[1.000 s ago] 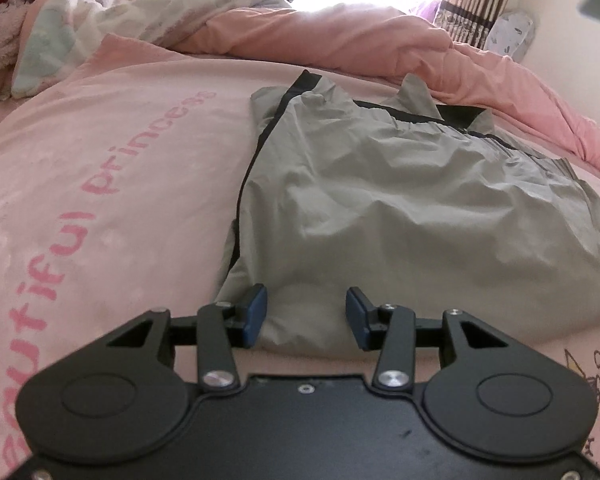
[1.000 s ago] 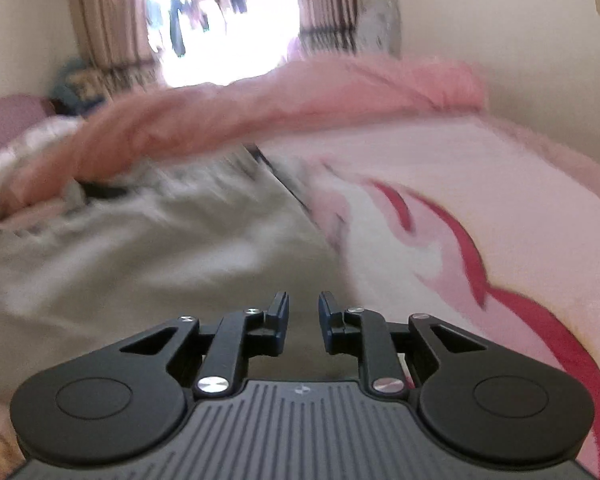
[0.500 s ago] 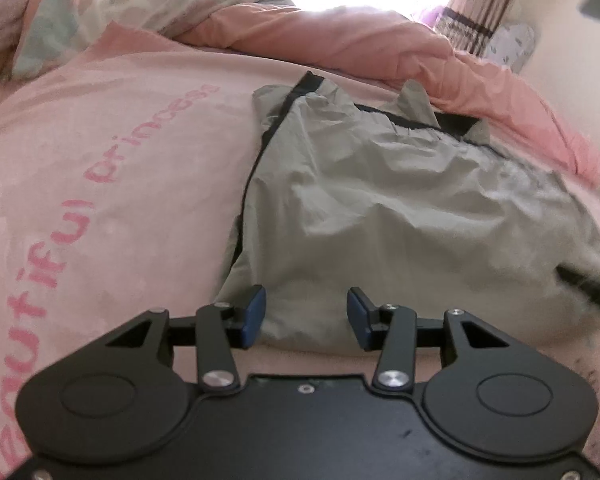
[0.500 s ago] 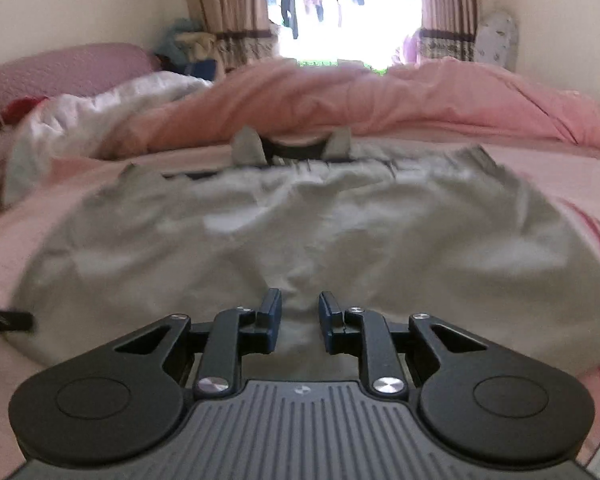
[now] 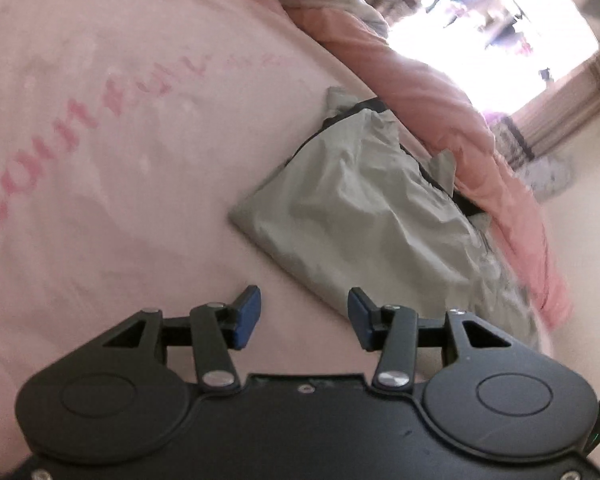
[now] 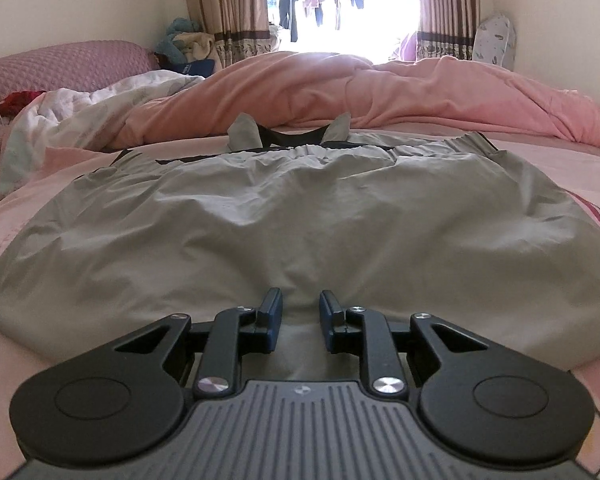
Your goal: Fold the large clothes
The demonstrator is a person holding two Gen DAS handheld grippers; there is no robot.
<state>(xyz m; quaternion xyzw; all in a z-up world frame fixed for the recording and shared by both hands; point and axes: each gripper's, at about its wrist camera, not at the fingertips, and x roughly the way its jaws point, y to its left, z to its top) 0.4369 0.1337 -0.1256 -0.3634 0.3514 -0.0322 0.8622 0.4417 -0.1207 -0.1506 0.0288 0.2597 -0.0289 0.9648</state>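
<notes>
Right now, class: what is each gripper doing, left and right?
Left gripper: open, holding nothing, beside the grey garment.
Right gripper: open, over the garment's near edge, gripping nothing.

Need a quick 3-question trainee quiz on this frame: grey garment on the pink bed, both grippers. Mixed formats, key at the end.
1. True or false: the left gripper has cloth between its fingers.
2. The right gripper hovers over which edge of the grey garment? A near edge, B far black-trimmed edge, C a sleeve
3. Fill in: behind the garment lies a bunched pink ____.

Key: 1 false; 2 A; 3 quilt
</notes>
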